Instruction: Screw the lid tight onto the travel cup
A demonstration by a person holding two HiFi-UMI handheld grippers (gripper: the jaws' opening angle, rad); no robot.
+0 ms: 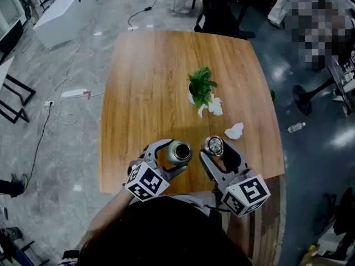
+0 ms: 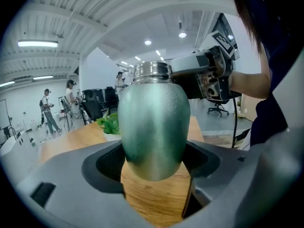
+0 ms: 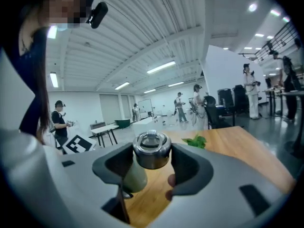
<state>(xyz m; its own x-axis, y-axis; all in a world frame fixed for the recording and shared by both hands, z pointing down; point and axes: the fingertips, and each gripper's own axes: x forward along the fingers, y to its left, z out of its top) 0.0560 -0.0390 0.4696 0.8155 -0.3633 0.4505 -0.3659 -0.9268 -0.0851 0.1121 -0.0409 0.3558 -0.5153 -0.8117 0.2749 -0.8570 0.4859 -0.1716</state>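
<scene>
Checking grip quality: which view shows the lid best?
Right gripper view: the lid sits large, centred, gripped between the jaws. Head view shows it small, from above; left gripper view shows none of it.

Wooden table [image 1: 144, 82], grey marble floor [image 1: 83, 49], ceiling striplights [image 2: 38, 43].

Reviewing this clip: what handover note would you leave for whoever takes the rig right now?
Left claw: shut on the cup, upright, mouth open.
Right claw: shut on the lid, held beside the cup, not touching it.
Done: both parts gripped.
Left: bring the lid over the mouth, seat it, screw it tight.
</scene>
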